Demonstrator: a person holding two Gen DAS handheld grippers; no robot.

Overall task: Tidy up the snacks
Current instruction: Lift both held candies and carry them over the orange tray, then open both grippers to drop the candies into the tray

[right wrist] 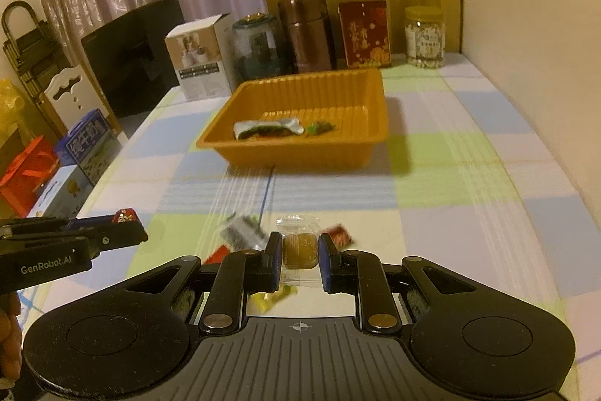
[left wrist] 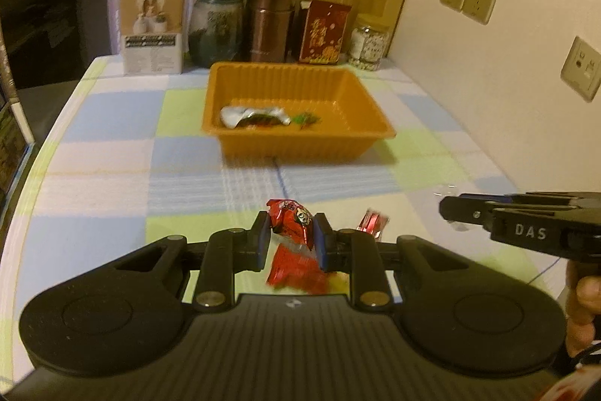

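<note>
At the worktop's (left wrist: 112, 153) far edge stand five things: a box (left wrist: 154, 29), jar (left wrist: 215, 25), flask (left wrist: 271, 21), red tin (left wrist: 323, 32) and nut jar (left wrist: 368, 44). Nothing blocks the orange tray (left wrist: 300, 141), which holds two snacks. Your left hand-held gripper (left wrist: 292, 232) clamps a red packet (left wrist: 295, 243); your right hand-held gripper (right wrist: 299, 250) clamps a clear-wrapped sweet (right wrist: 299, 248). Loose snacks lie beneath.

Both grippers (left wrist: 292, 239) (right wrist: 299, 260) clamped (low, fwd)
</note>
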